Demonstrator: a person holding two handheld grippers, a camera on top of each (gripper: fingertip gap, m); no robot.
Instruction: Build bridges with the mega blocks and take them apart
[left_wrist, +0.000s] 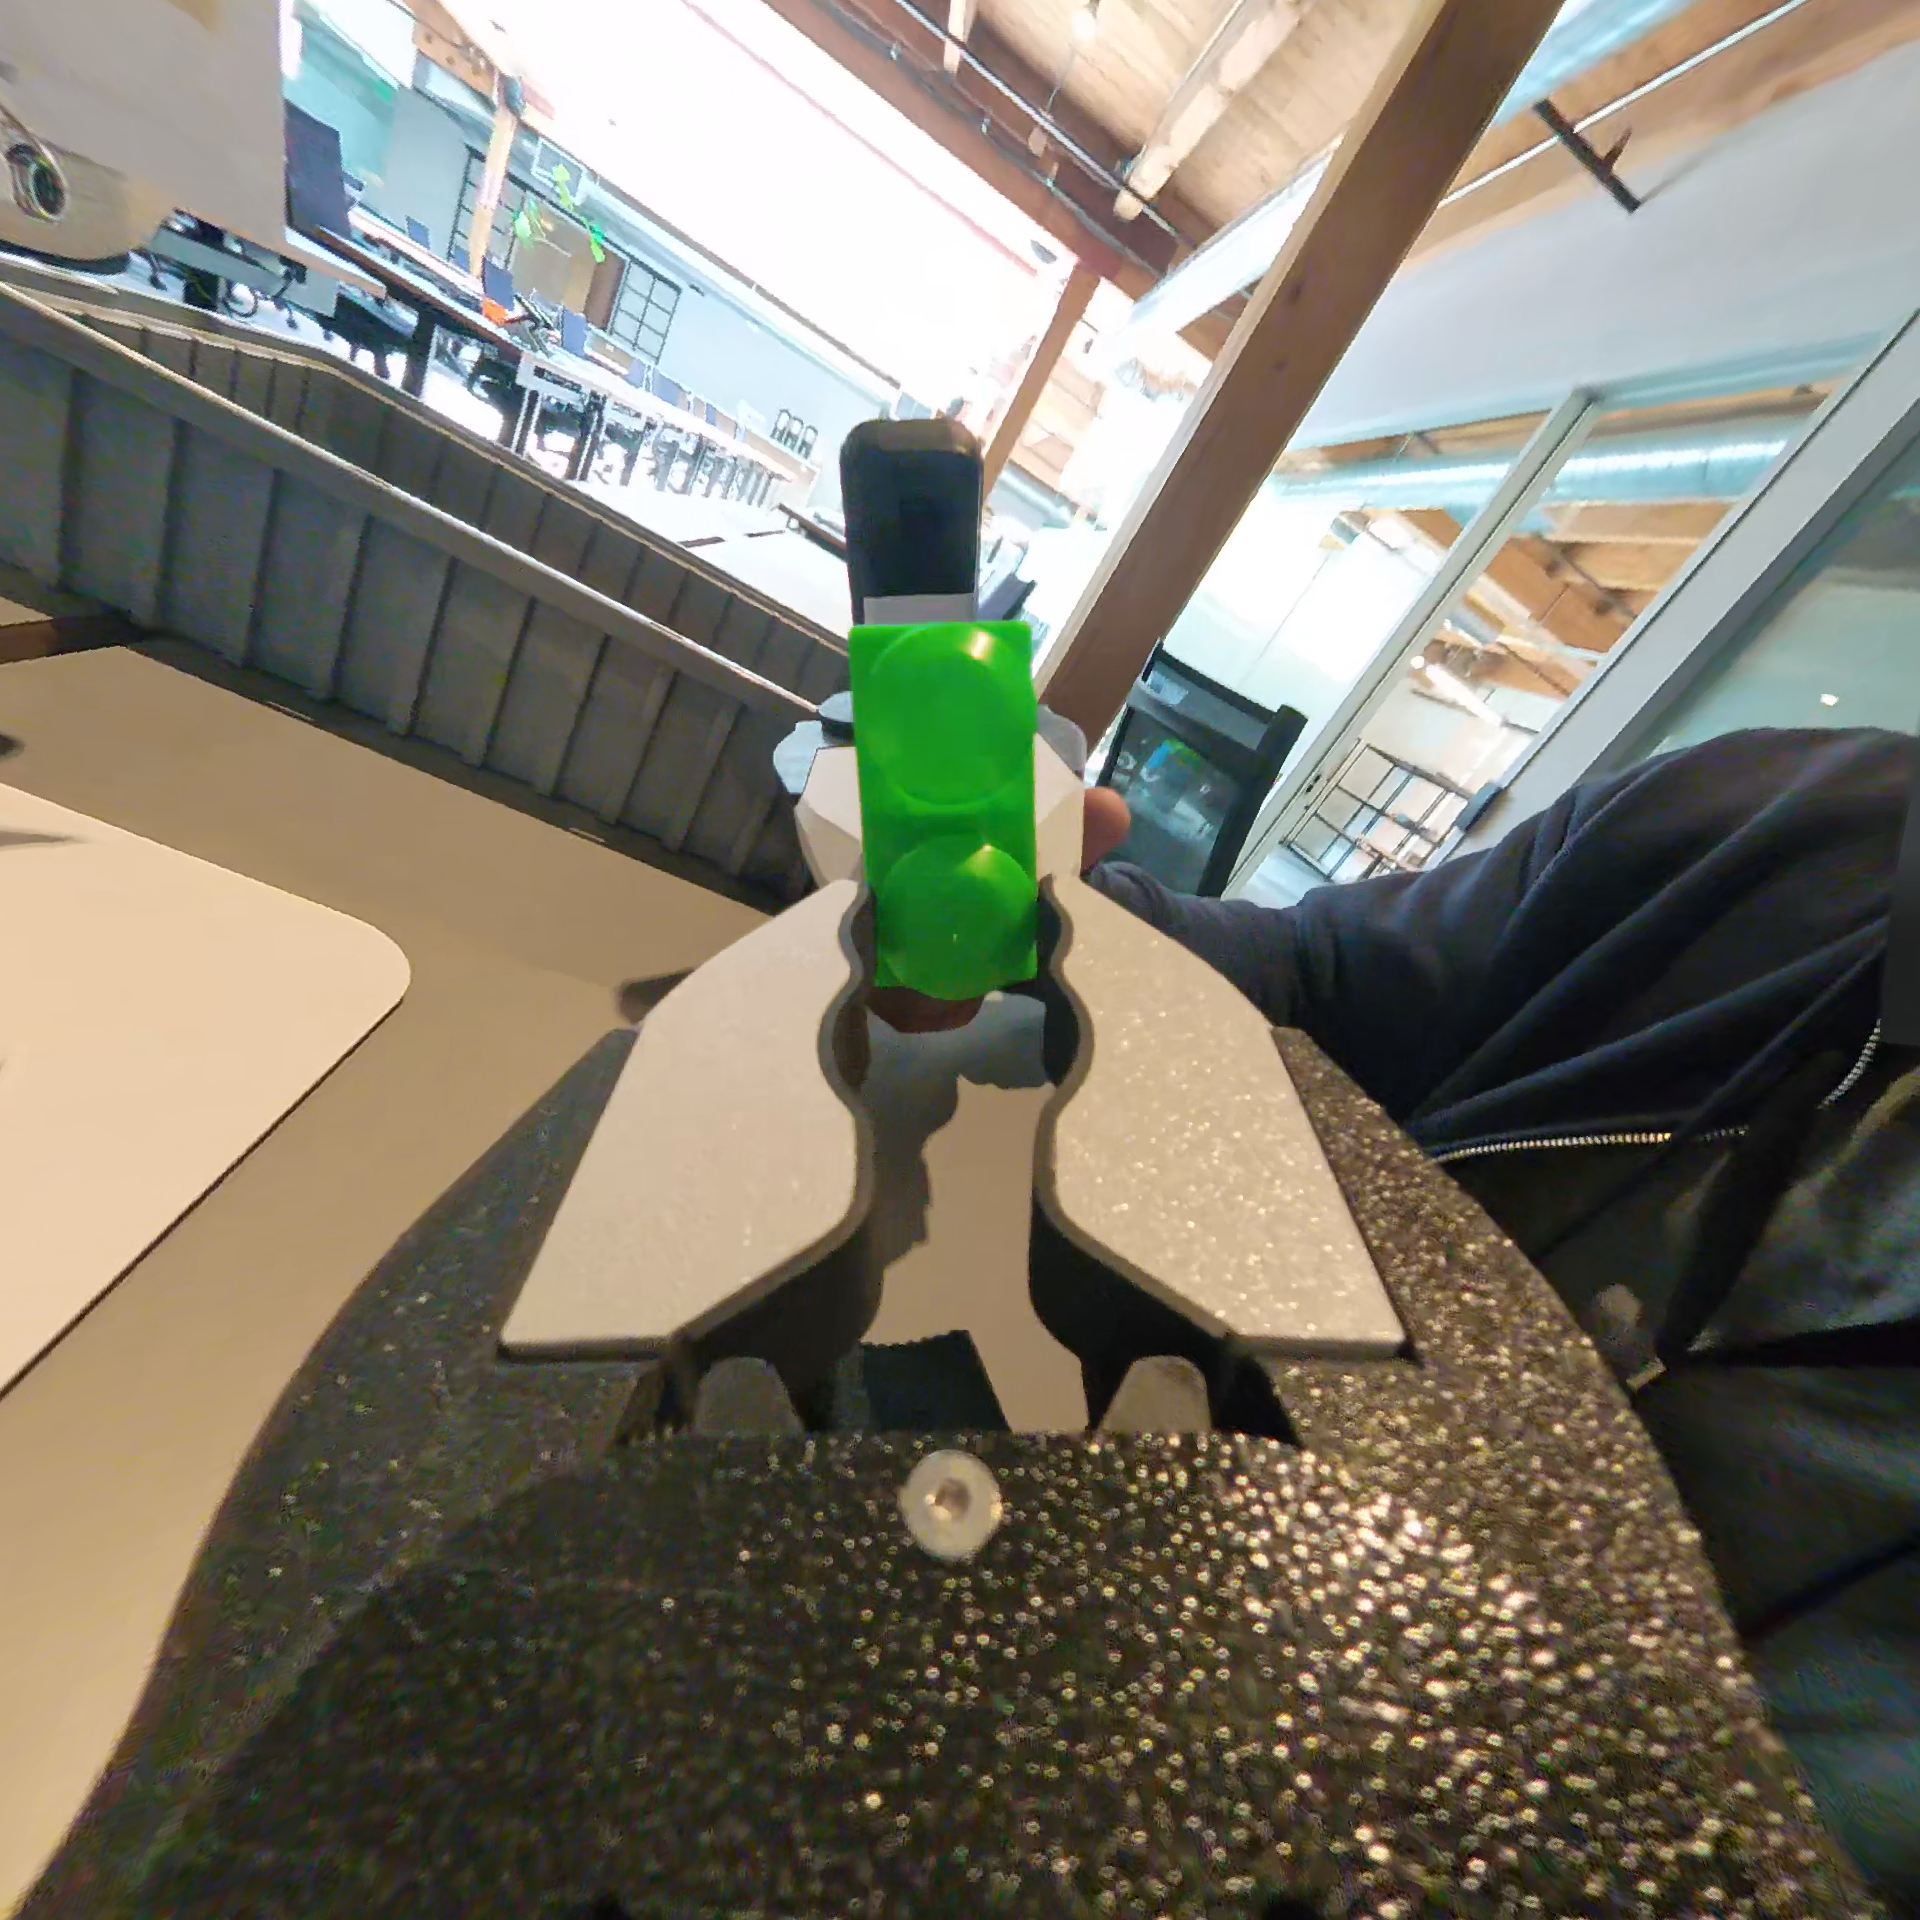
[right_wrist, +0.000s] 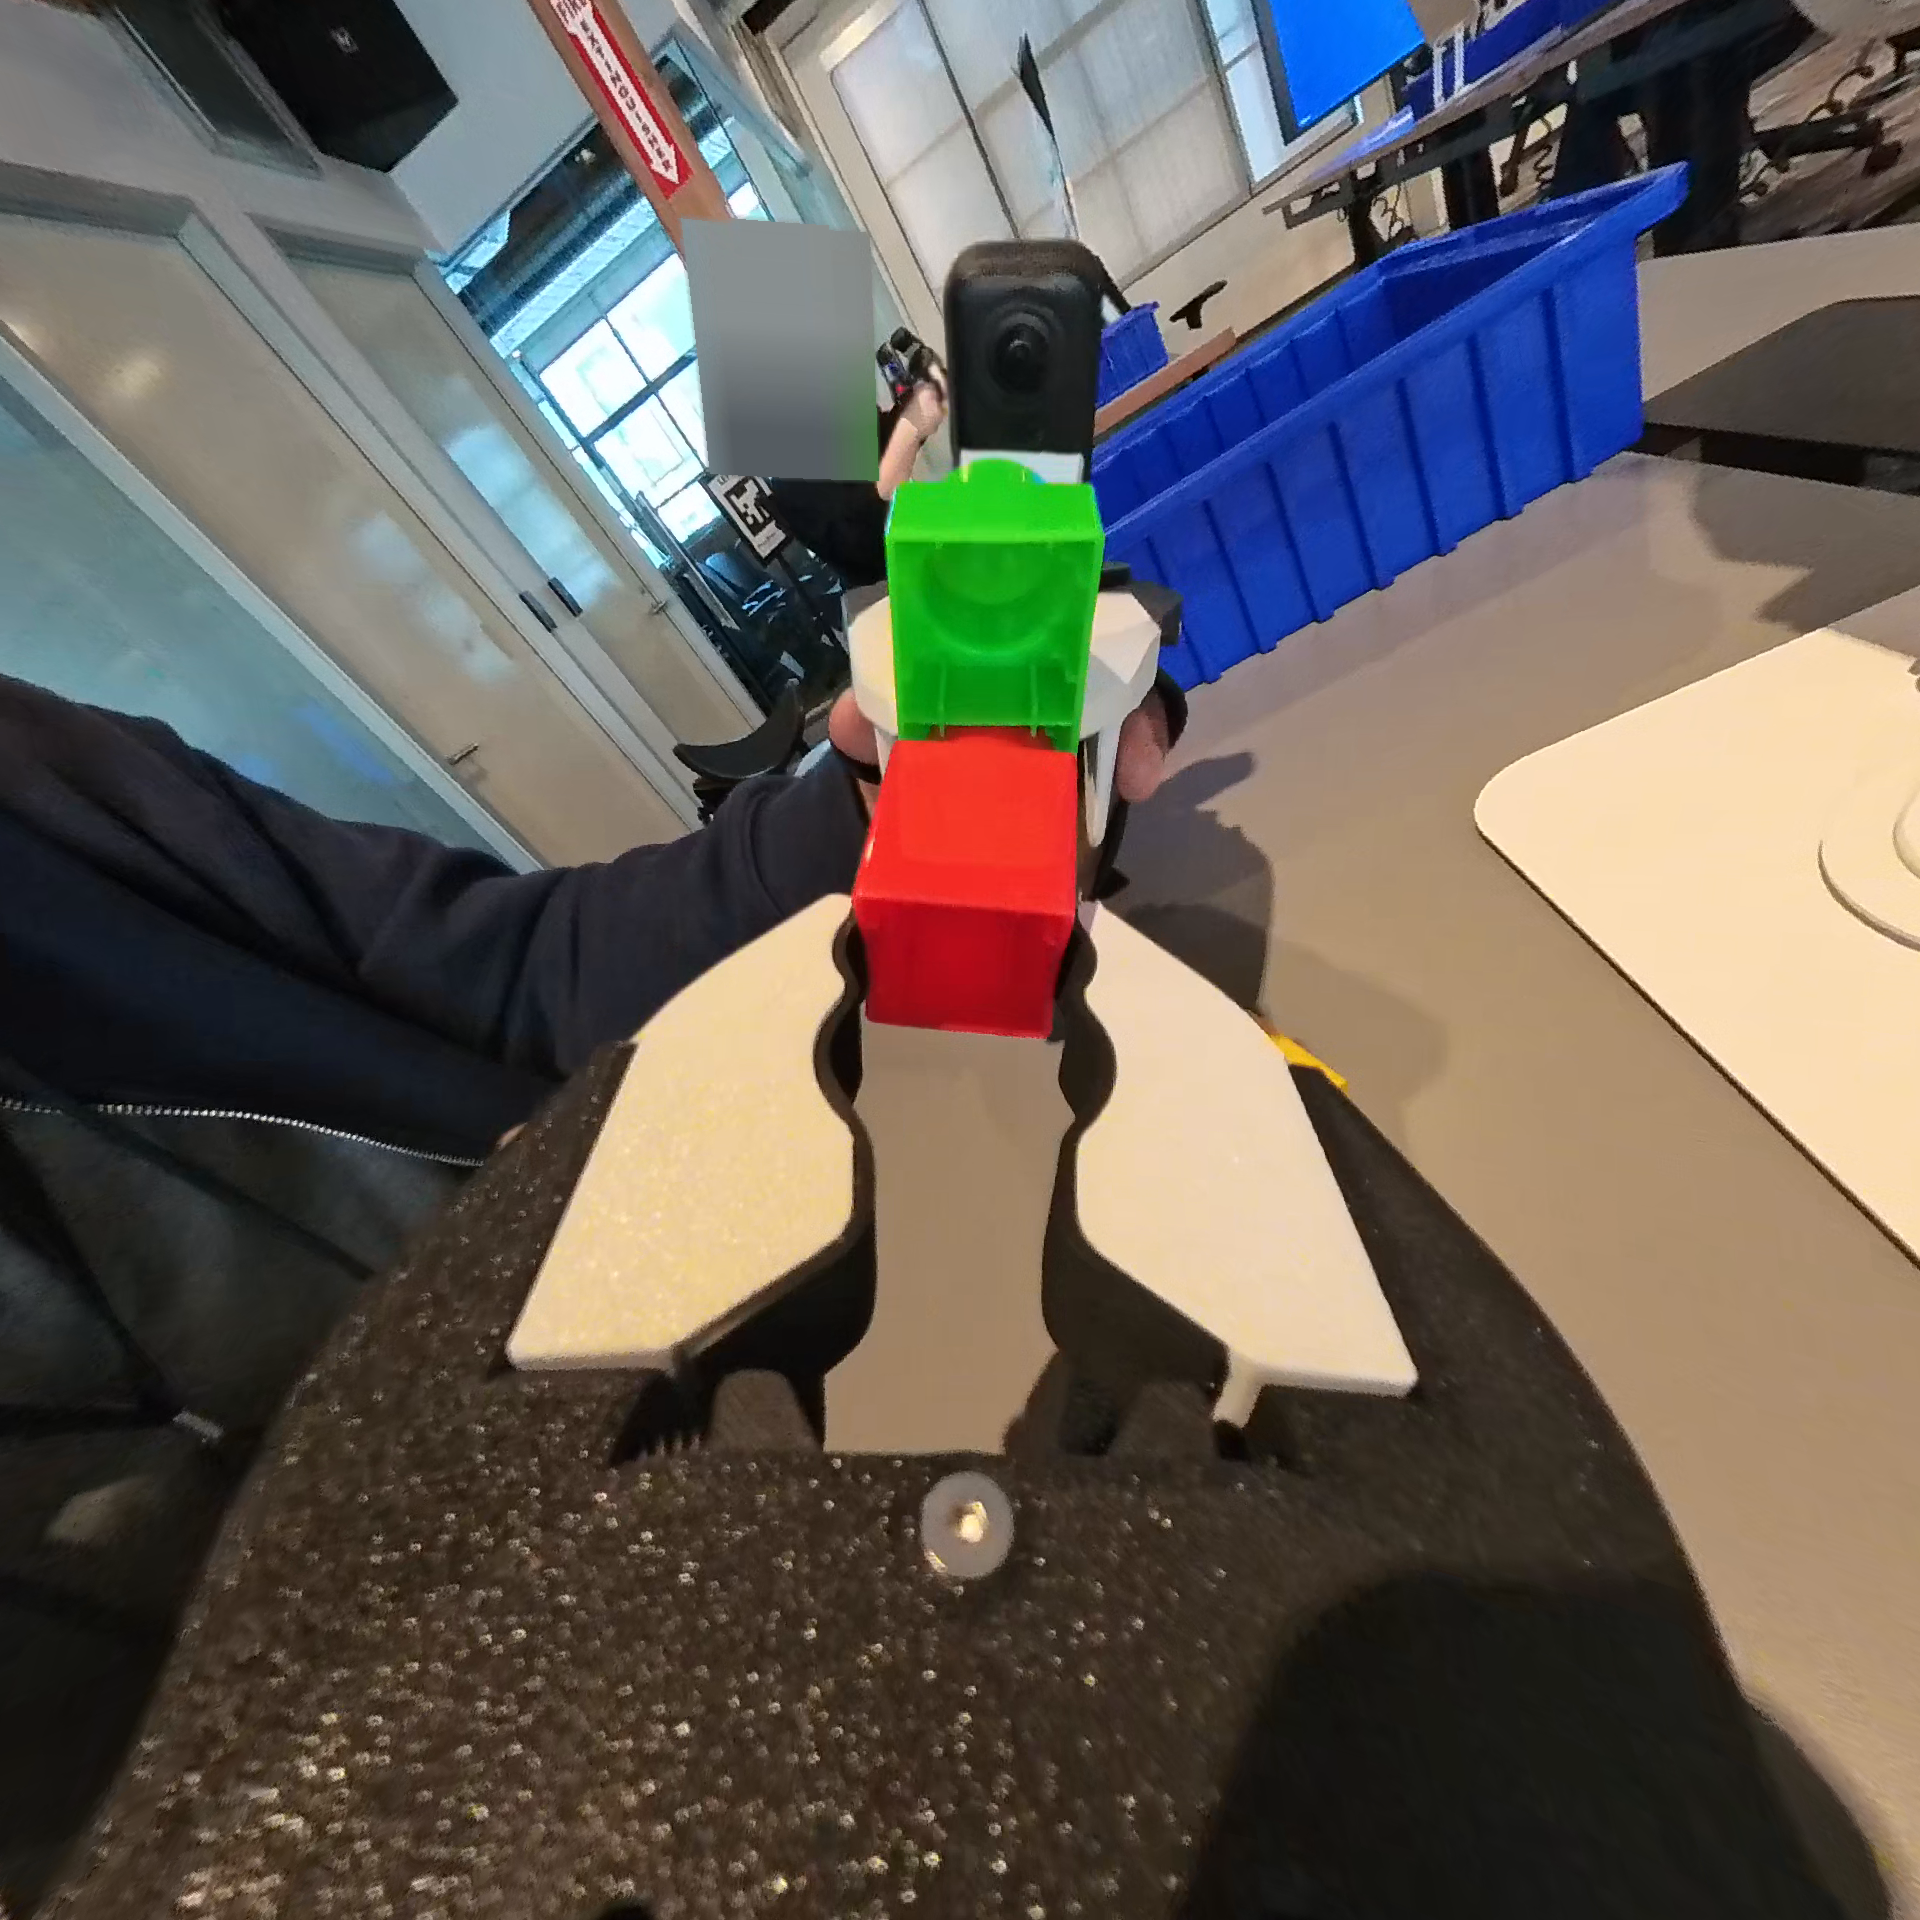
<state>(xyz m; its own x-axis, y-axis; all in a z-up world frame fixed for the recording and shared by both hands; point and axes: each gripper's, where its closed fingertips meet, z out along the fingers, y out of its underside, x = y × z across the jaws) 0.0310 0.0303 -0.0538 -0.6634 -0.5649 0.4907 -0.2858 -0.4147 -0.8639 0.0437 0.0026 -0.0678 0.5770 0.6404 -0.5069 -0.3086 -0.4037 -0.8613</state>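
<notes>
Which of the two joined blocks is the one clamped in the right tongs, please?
The red block: the right tongs pinch its sides, while the green block juts beyond it, hollow underside showing.

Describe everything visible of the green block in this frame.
The green block is glossy bright plastic, oblong, with two round studs facing the left wrist camera. The left gripper is shut on one end. The right wrist view shows its hollow, ribbed underside, one cavity open; the other end looks joined to the red block, which the right gripper clamps. It hangs in the air above the grey table, between the two facing grippers.
</notes>
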